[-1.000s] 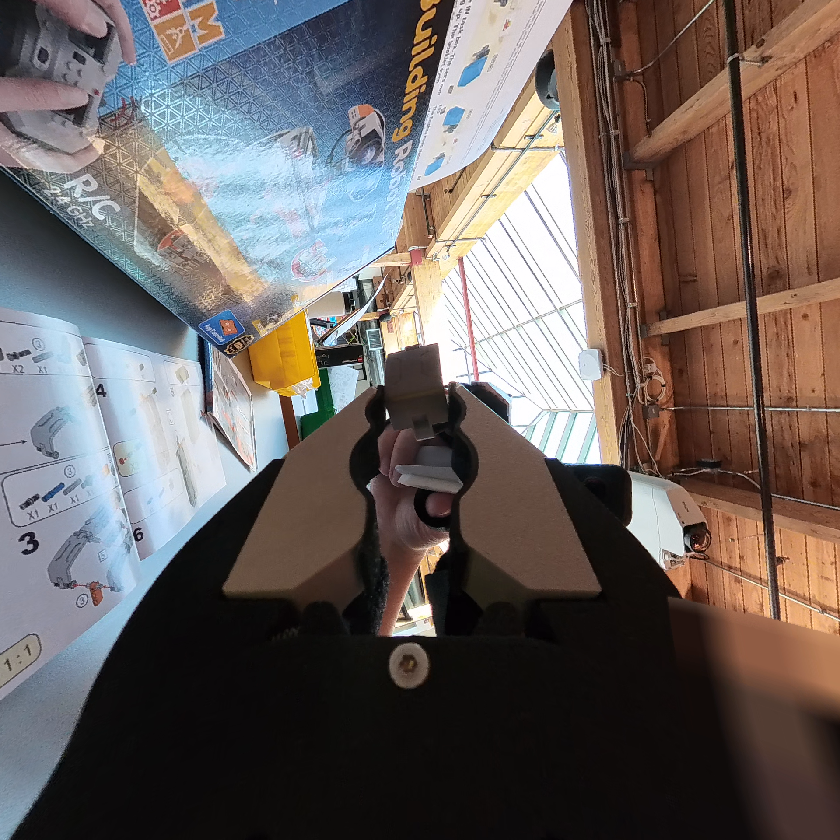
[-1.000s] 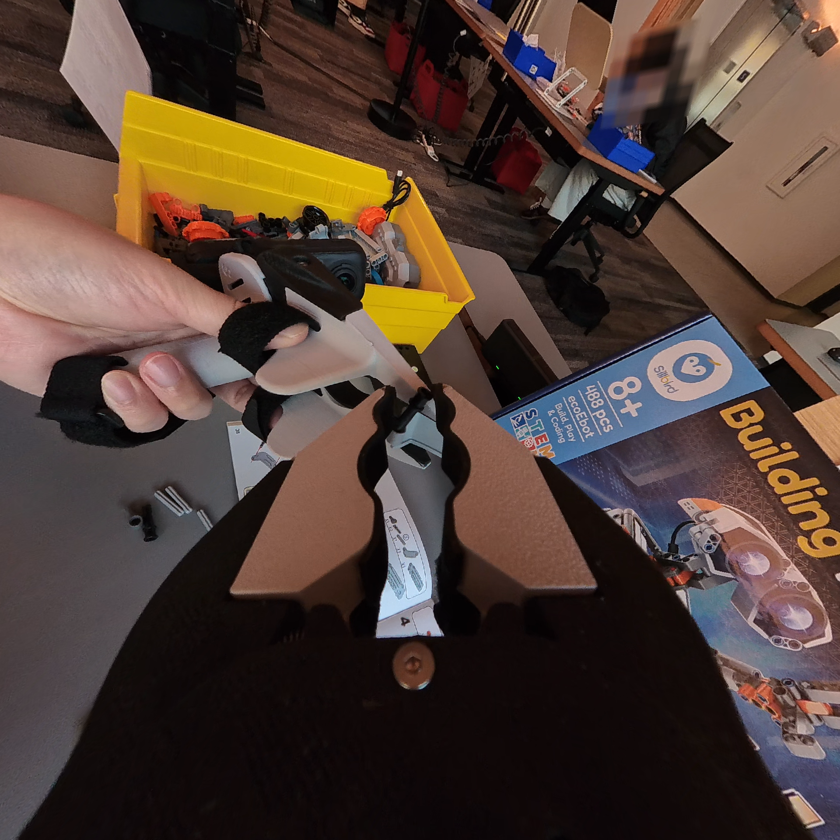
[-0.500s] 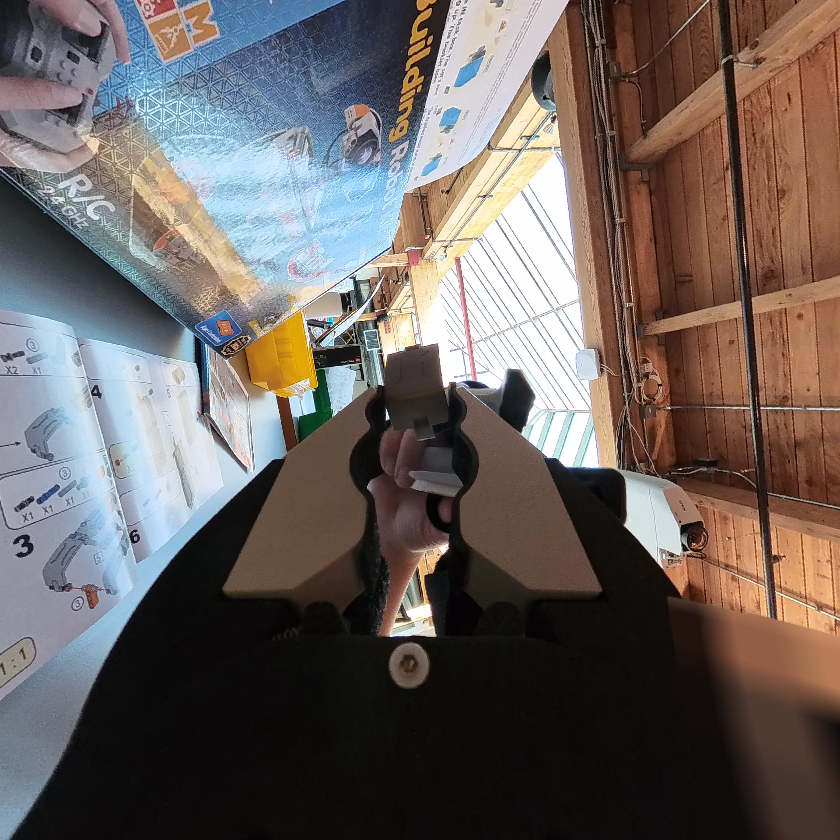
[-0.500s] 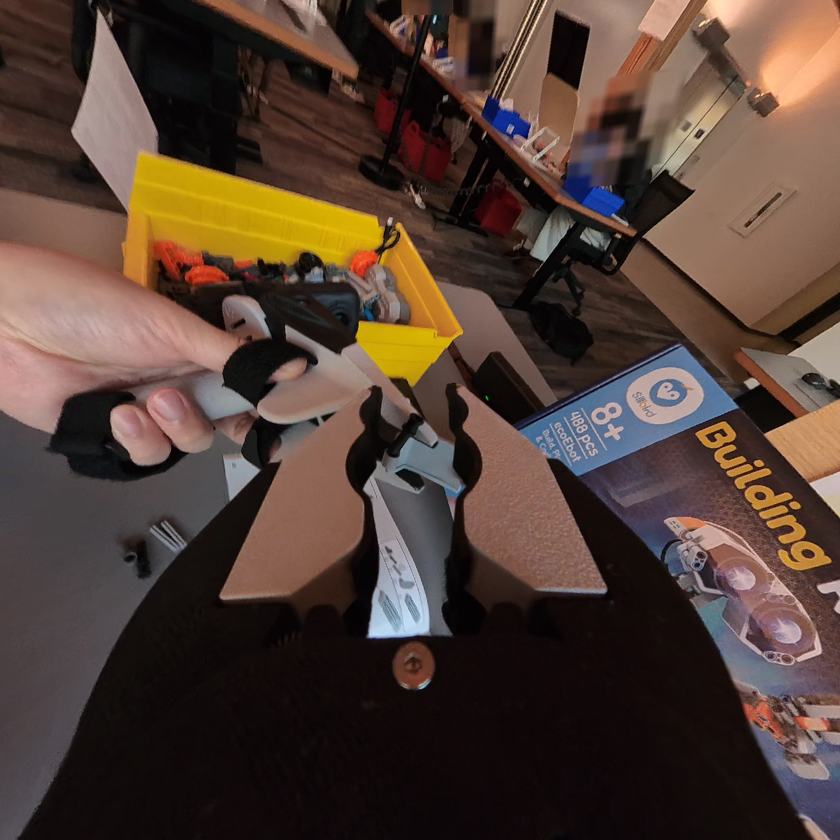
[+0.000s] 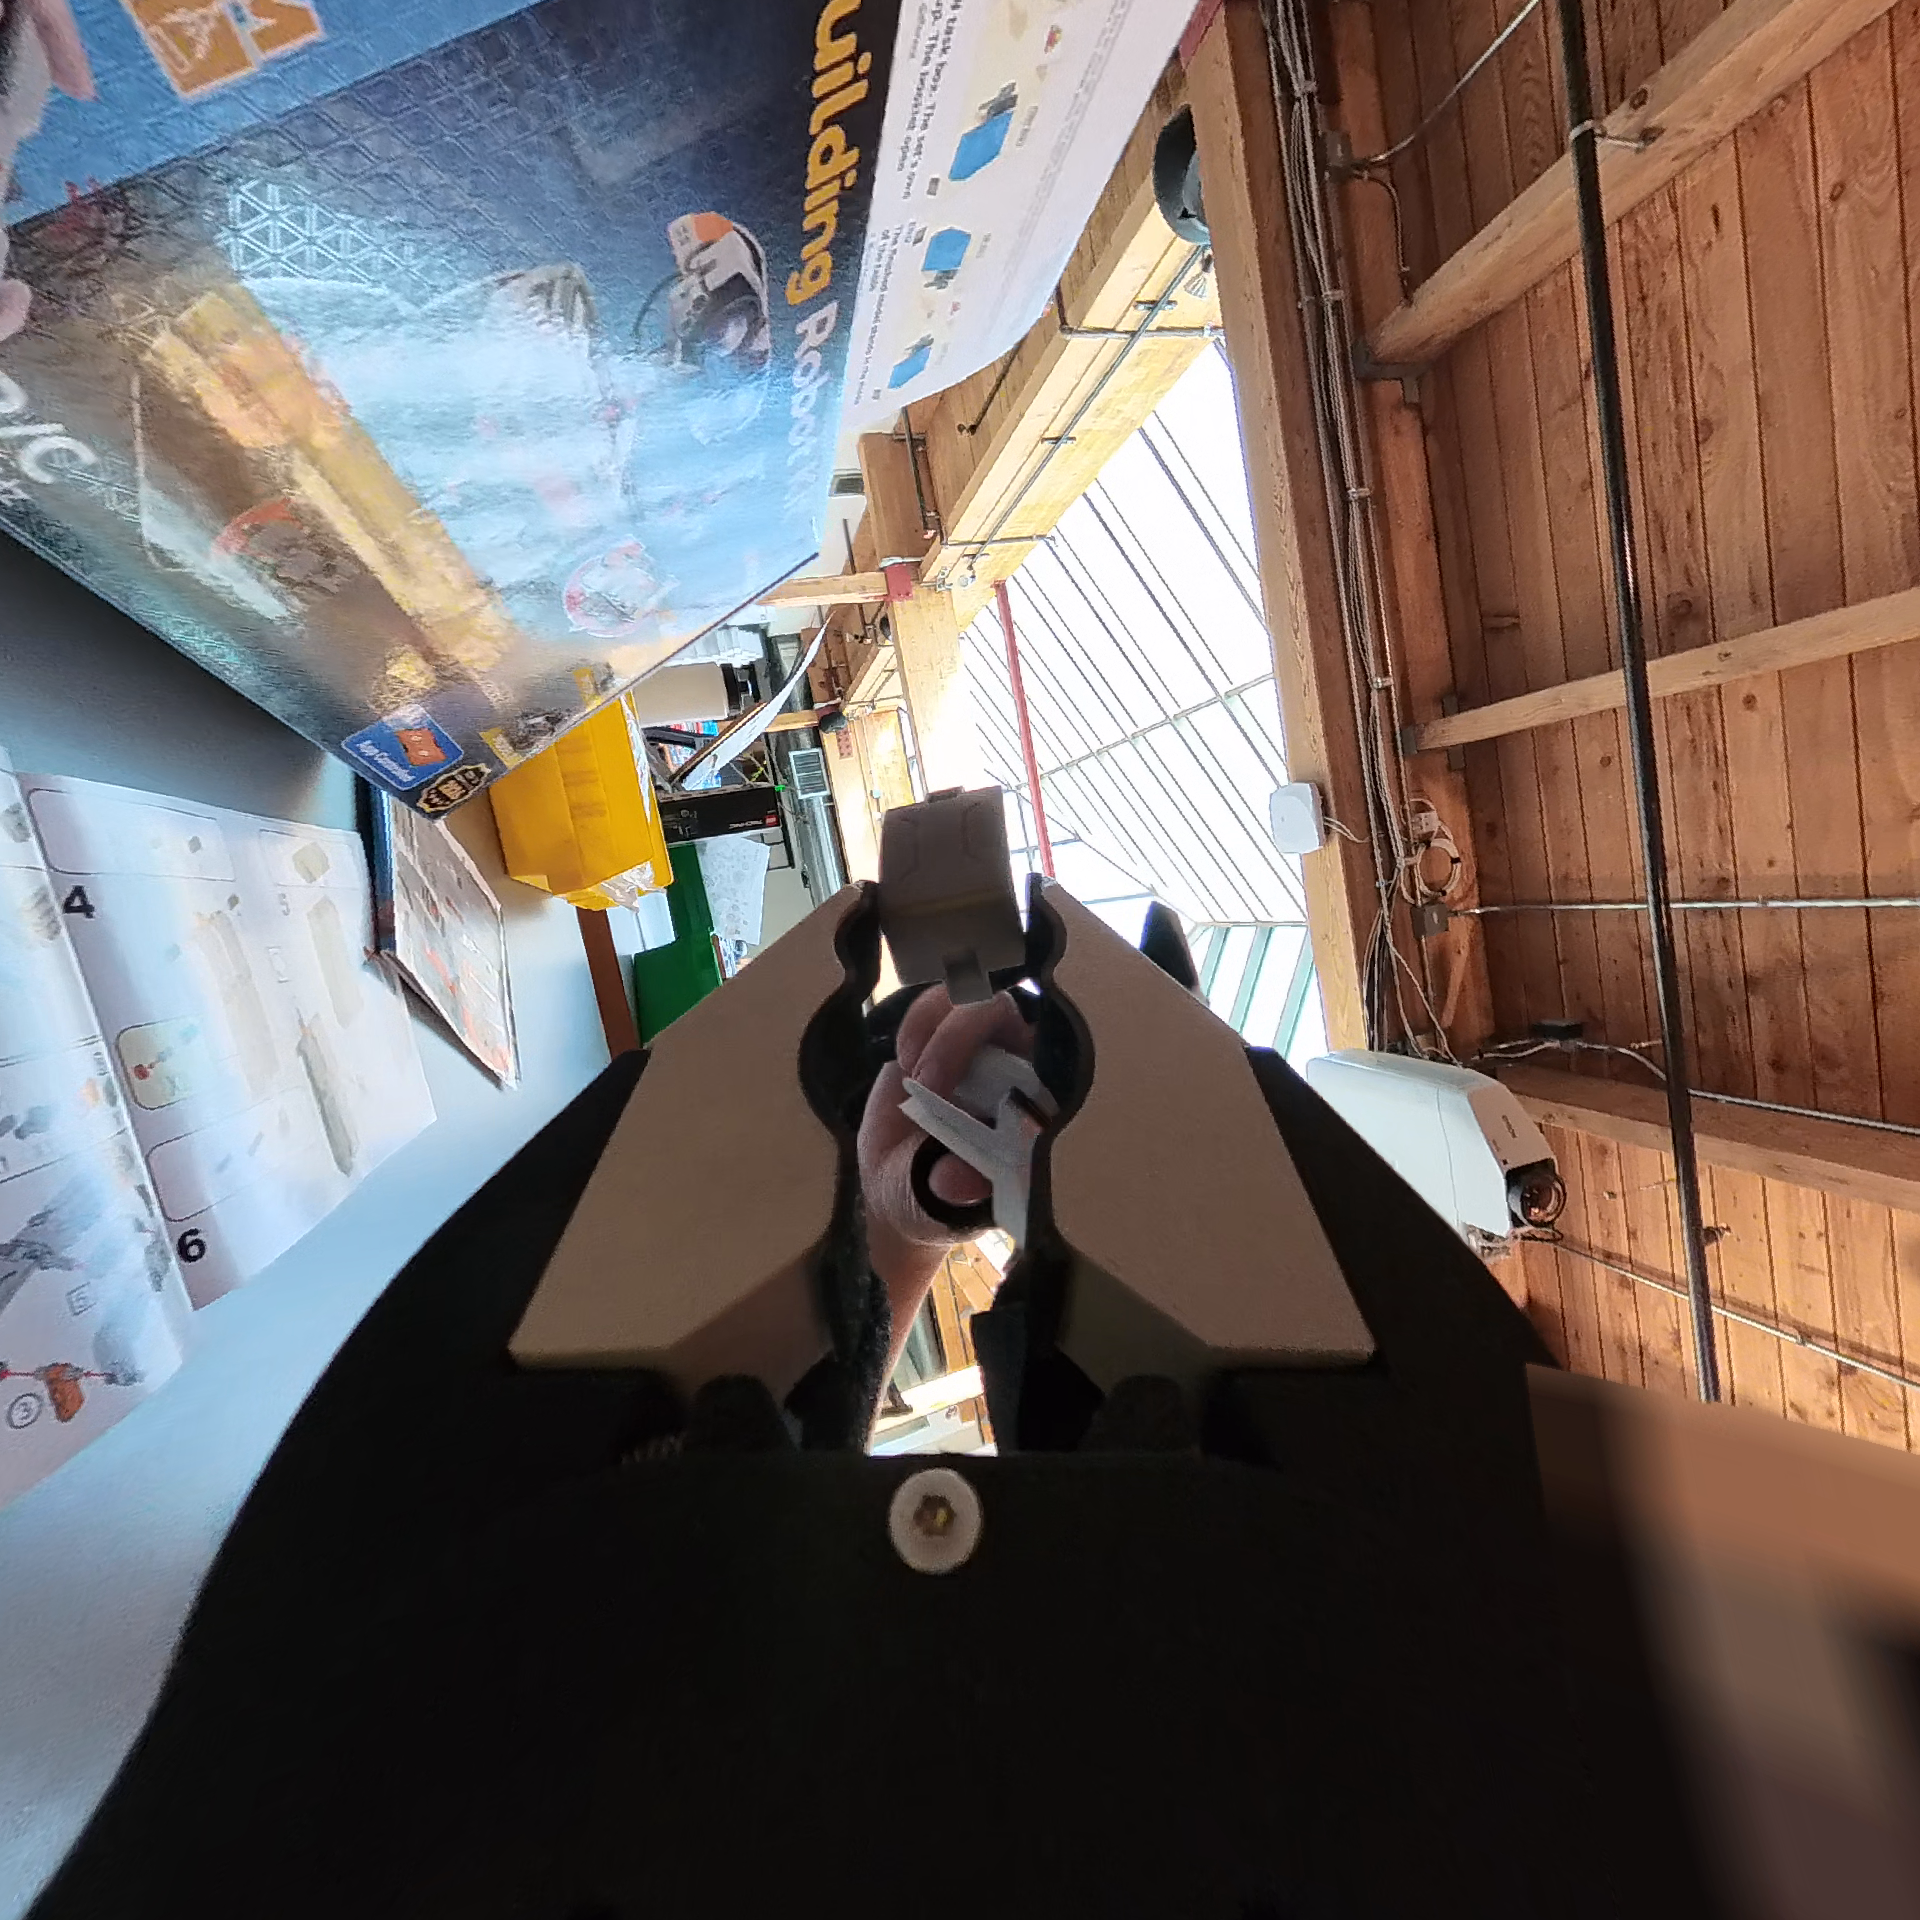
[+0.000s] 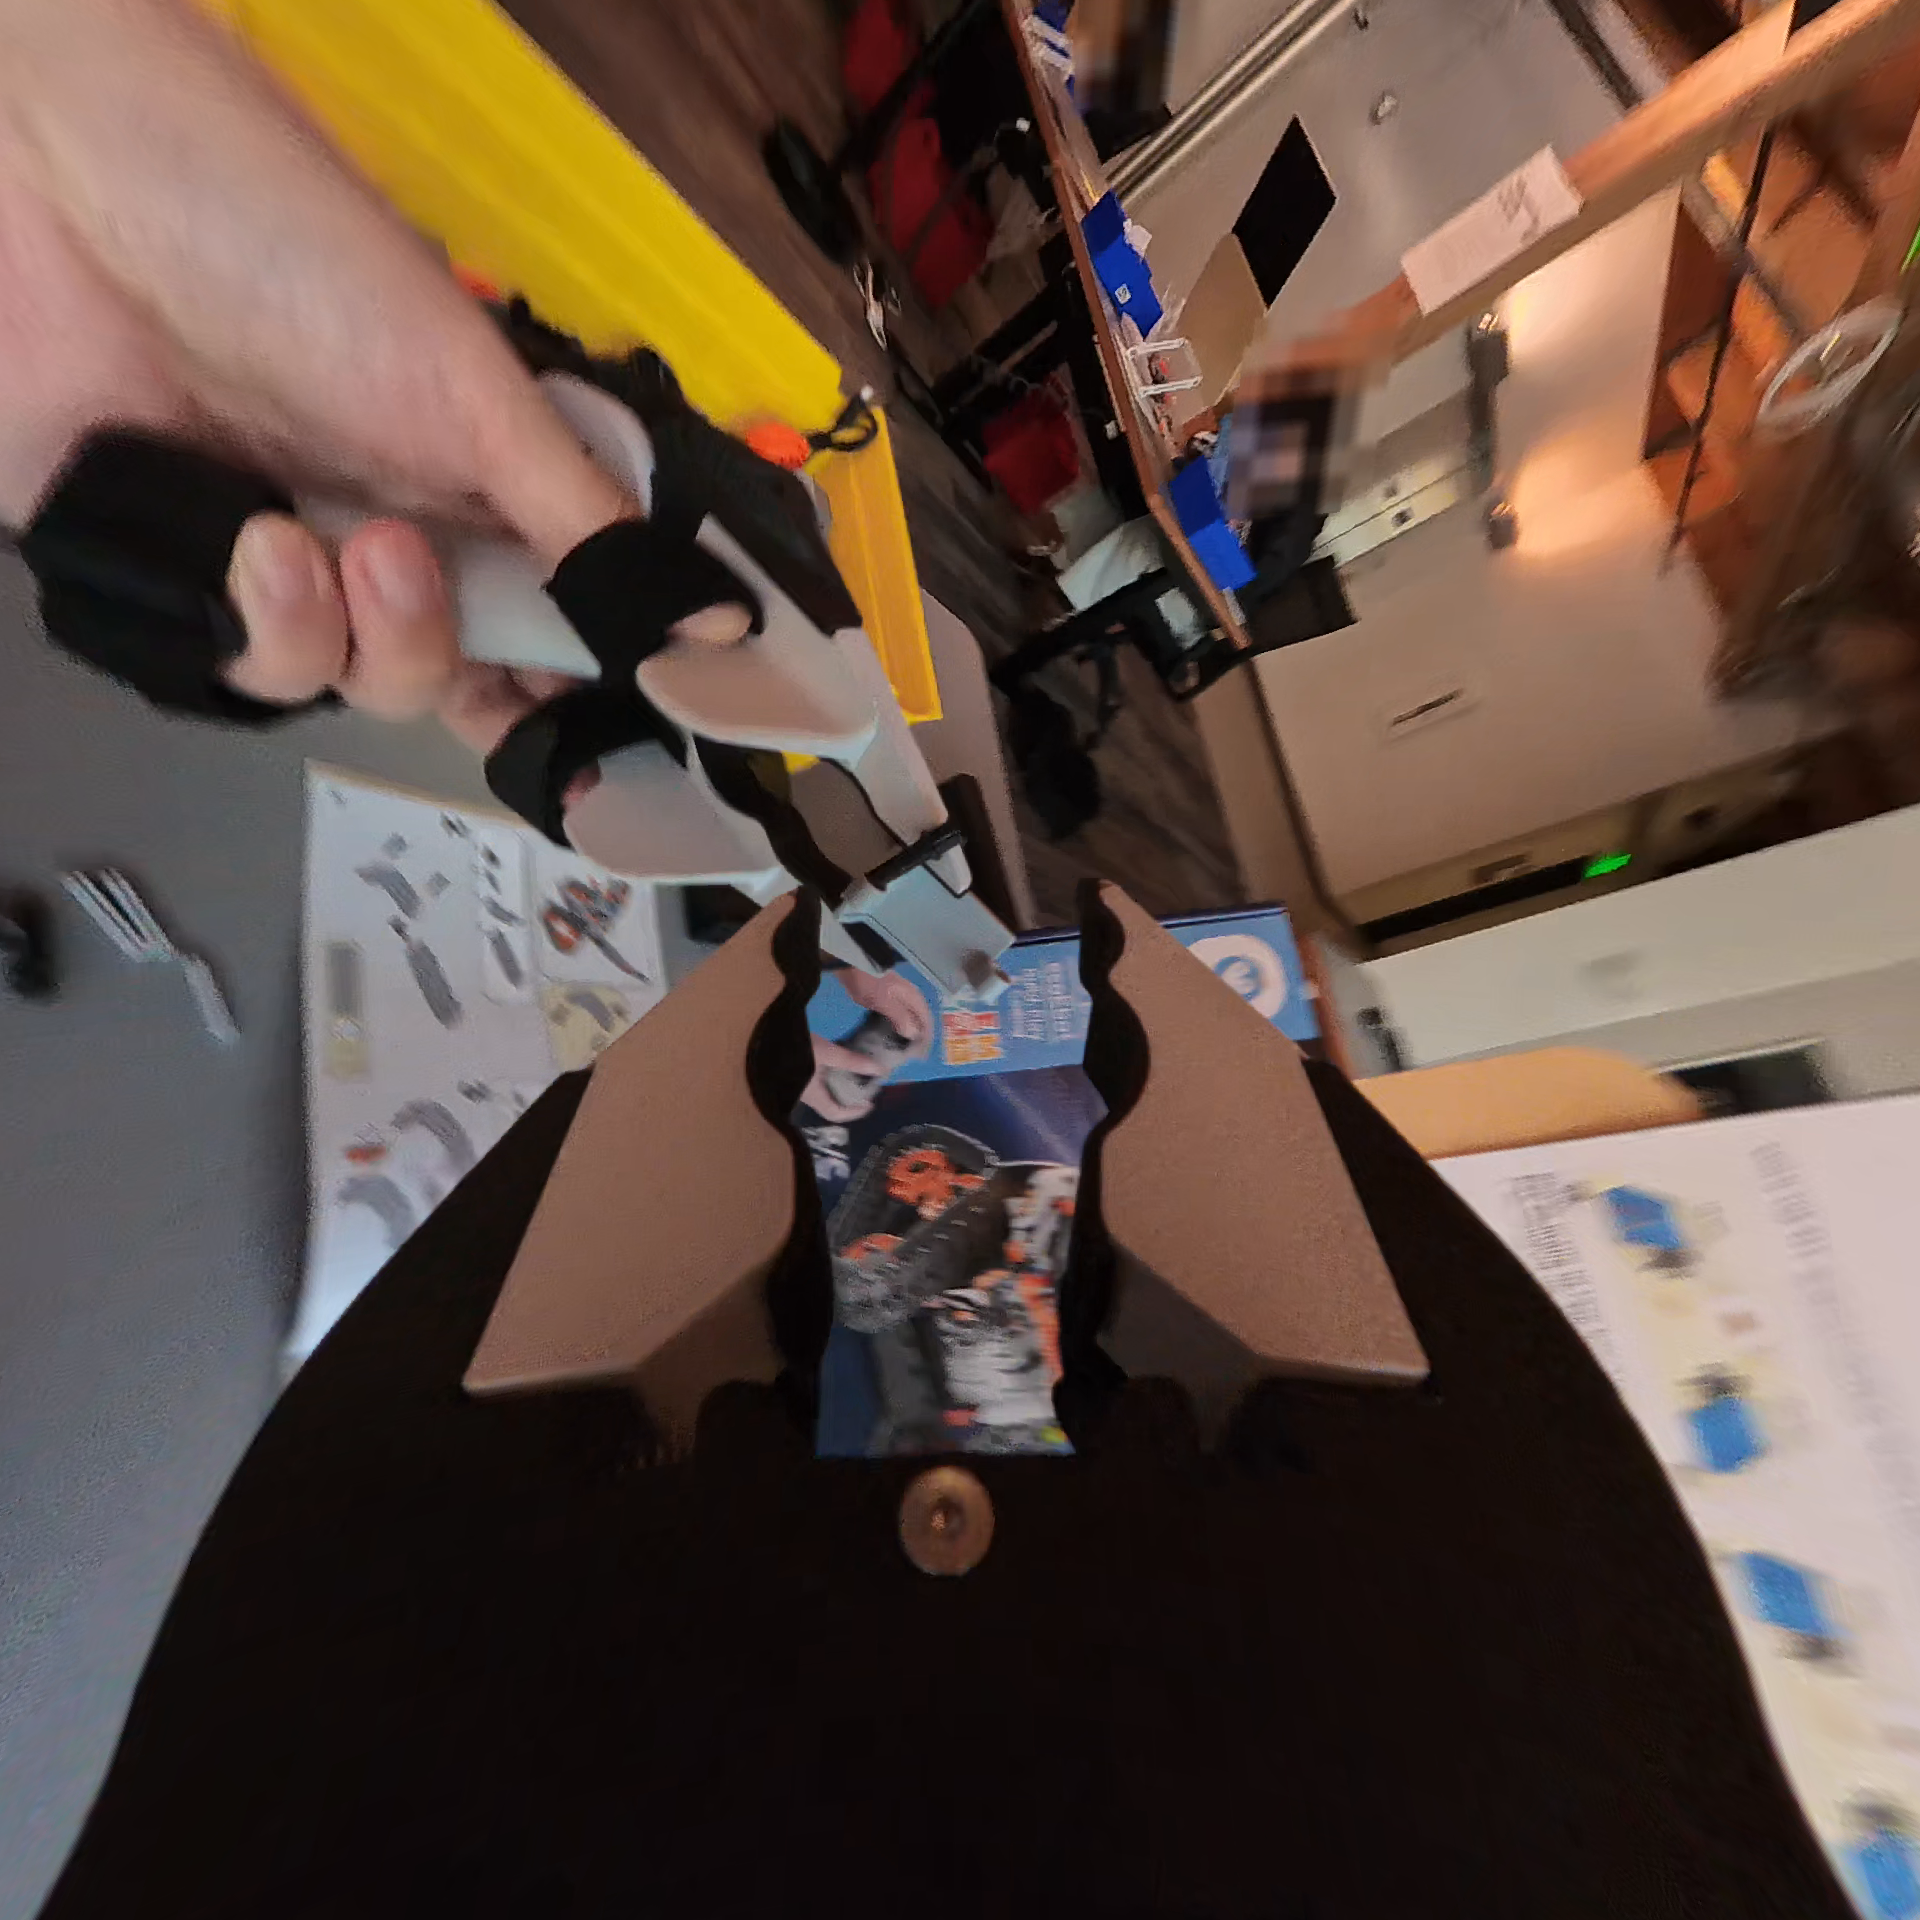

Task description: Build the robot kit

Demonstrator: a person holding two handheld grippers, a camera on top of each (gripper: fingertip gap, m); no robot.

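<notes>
- Left gripper (image 5: 948, 914): jaws narrowed, clamping a small grey block (image 5: 943, 896) at the fingertips.
- Right gripper (image 6: 940, 925): jaws wide, empty, just beside the grey block (image 6: 920, 920).
- Printed box (image 6: 940, 1247): below the block.

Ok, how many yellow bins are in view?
1. The yellow bin sits beyond the instruction sheet, partly behind the hand; another could be hidden behind that hand.

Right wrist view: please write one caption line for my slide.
Open right gripper faces the left gripper, which holds a grey part above a blue toy box.
</notes>
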